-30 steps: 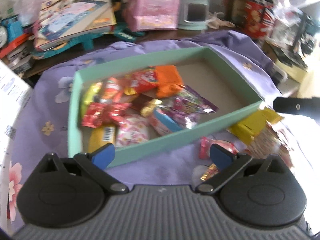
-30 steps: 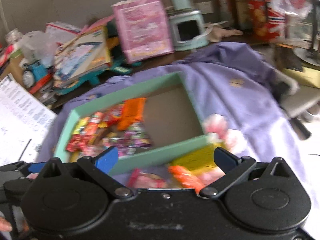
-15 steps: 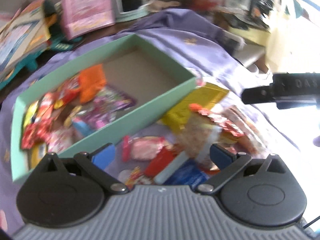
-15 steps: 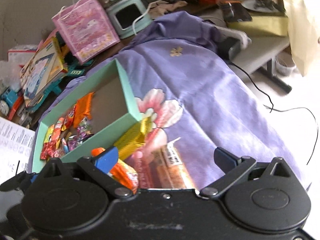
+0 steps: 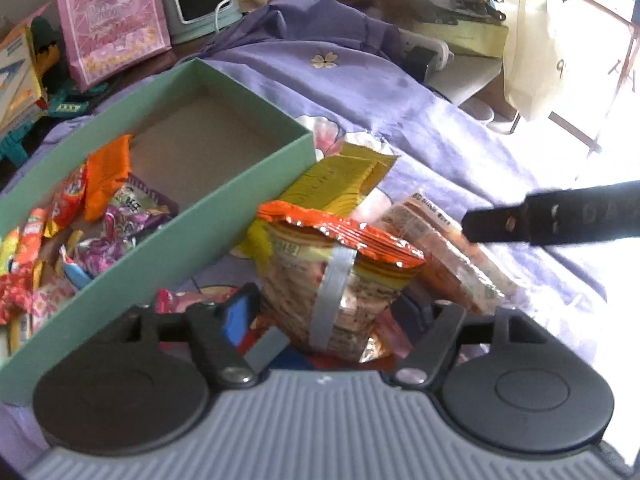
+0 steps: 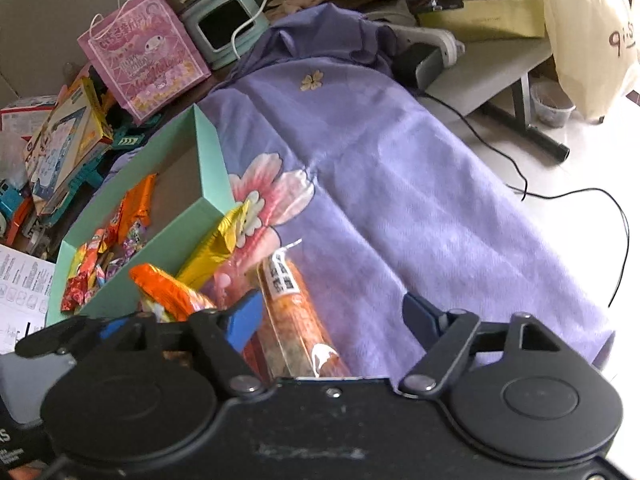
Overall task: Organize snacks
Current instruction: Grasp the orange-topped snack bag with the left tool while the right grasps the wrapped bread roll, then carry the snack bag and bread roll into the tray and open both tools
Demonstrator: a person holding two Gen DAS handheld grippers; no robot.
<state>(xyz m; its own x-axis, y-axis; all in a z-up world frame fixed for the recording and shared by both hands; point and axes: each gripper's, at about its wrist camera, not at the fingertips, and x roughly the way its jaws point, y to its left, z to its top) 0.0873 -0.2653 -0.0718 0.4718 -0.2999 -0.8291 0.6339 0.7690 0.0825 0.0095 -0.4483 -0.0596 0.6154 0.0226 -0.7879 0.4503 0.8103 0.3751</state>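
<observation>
Left gripper point(image 5: 324, 312), nearest: fingers closing, an orange-topped snack bag point(image 5: 340, 276) standing between them; whether the pads press on it cannot be told. Right gripper point(image 6: 332, 316): fingers likewise closing, a long clear-wrapped orange pack point(image 6: 288, 312) lying between them nearer the left finger, pads not visibly touching it. Loose snack heap, on the purple flowered cloth point(image 6: 400, 184) over the counter: the orange-topped bag in front, the long orange pack just right of it point(image 5: 444, 248), a yellow foil bag point(image 5: 340, 176) behind, leaning against the box's right corner; small pink and red packets point(image 5: 180, 300) at near left, partly hidden behind the left finger. Green cardboard box point(image 5: 192, 236), left of the heap: open-topped, left end filled with small snacks, among them an orange packet point(image 5: 106, 176), a purple packet point(image 5: 120, 224) and red wrappers point(image 5: 16, 292); right end bare. Far side: pink gift bag point(image 6: 144, 56) and pale green appliance point(image 6: 224, 20) with white cord, stacked picture books point(image 6: 68, 132) to the left. Far right: cream tote bag point(image 6: 592, 32) beside a grey table frame point(image 6: 516, 92), black cable point(image 6: 560, 196) on the pale floor.
</observation>
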